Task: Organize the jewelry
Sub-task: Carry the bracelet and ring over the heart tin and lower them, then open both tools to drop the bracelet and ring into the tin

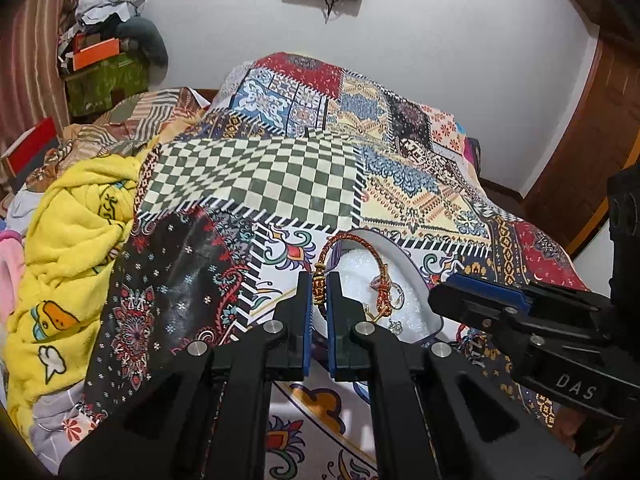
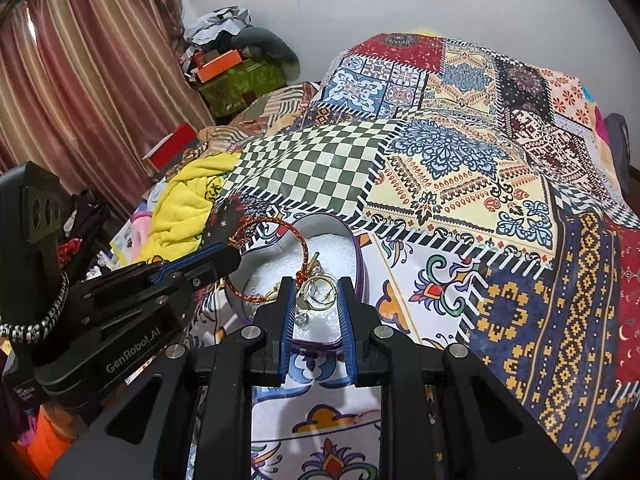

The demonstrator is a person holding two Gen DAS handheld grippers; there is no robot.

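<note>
Left gripper [image 1: 319, 280] pinching braided bracelet [image 1: 332, 242] over heart box [image 2: 357, 256]. Right gripper [image 2: 317, 300] gripping gold ring [image 2: 318, 289], jaws narrowly apart.

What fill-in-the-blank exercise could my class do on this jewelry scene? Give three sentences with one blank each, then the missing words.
1. The left gripper is shut on a braided red ____.
2. The white-lined box on the bedspread is shaped like a ____.
3. The gold ring shows between the fingers of the ____ gripper.

Missing words: bracelet; heart; right
</note>
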